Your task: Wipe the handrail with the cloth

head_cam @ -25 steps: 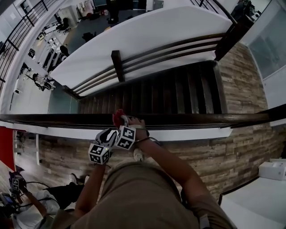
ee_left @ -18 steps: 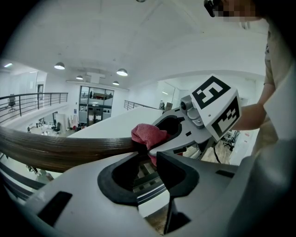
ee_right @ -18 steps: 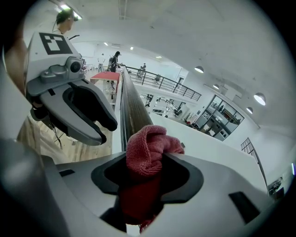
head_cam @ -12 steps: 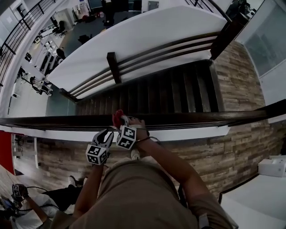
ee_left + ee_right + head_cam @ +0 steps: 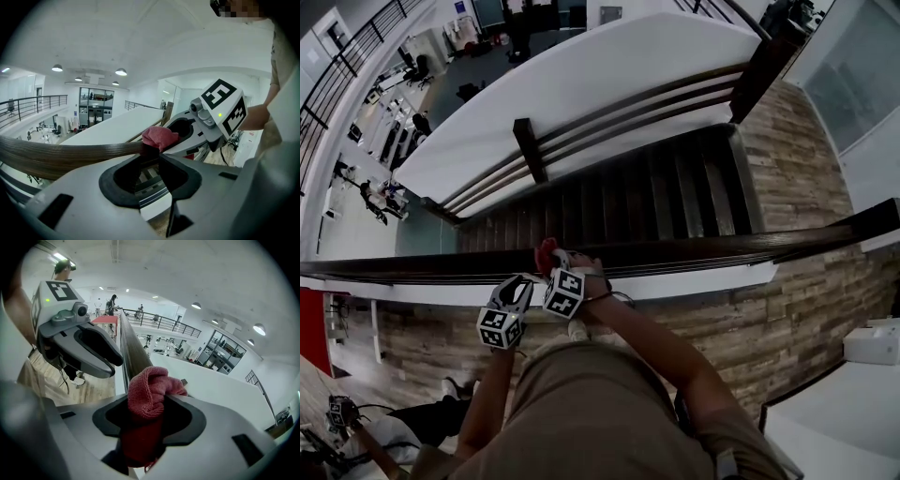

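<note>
The dark wooden handrail (image 5: 722, 248) runs across the head view from left to right. A bunched red cloth (image 5: 546, 251) lies on top of it, and my right gripper (image 5: 553, 258) is shut on that cloth. In the right gripper view the cloth (image 5: 147, 390) fills the space between the jaws and the rail (image 5: 133, 352) leads away beyond it. My left gripper (image 5: 516, 286) hovers just left of the right one, close to the rail's near side. Its jaws stand open with nothing between them (image 5: 151, 161). The left gripper view shows the cloth (image 5: 159, 136) just beyond its tips.
Past the rail a dark staircase (image 5: 656, 192) drops away, with a second railing and post (image 5: 525, 145) on a white wall. A white box (image 5: 872, 342) sits at the right. Another person (image 5: 356, 441) crouches at the lower left on the wood floor.
Both grippers have slid a little along the handrail, taking the cloth with them. The right gripper keeps its hold, and the left jaws keep the same opening.
</note>
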A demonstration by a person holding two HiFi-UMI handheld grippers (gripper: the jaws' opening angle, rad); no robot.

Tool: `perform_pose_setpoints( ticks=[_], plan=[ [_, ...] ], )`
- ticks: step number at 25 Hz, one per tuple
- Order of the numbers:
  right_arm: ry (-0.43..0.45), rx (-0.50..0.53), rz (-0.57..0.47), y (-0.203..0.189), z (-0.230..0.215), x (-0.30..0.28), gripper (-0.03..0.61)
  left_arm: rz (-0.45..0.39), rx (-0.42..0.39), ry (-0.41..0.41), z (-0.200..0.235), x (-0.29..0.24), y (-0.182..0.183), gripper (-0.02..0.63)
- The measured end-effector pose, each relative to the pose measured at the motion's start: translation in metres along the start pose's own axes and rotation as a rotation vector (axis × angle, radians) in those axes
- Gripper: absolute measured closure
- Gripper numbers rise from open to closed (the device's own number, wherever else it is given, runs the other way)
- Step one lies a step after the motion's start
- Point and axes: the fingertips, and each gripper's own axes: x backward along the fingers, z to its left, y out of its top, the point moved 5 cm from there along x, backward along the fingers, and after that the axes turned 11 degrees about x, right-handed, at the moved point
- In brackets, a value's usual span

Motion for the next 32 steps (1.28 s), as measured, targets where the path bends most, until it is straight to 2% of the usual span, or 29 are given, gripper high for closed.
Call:
perform_pose_setpoints(
  ticks=[6,17,27,32],
  plan=[
    [0.011,-0.009,0.000,-0.040,-0.010,0.023,0.377,-0.005,0.024,0.041,-0.040,-0.018,0.001,0.499],
    [0.039,0.002,0.003,-0.078,-0.022,0.056,0.377,0.020,-0.001,0.097,-0.103,-0.045,0.001,0.499],
    [0.028,-0.025,0.003,-0.136,-0.033,0.090,0.379,-0.019,0.019,0.149,-0.167,-0.080,-0.001,0.499],
    [0.007,-0.029,0.013,-0.173,-0.037,0.113,0.379,-0.038,0.028,0.146,-0.202,-0.096,-0.008,0.499]
  ],
)
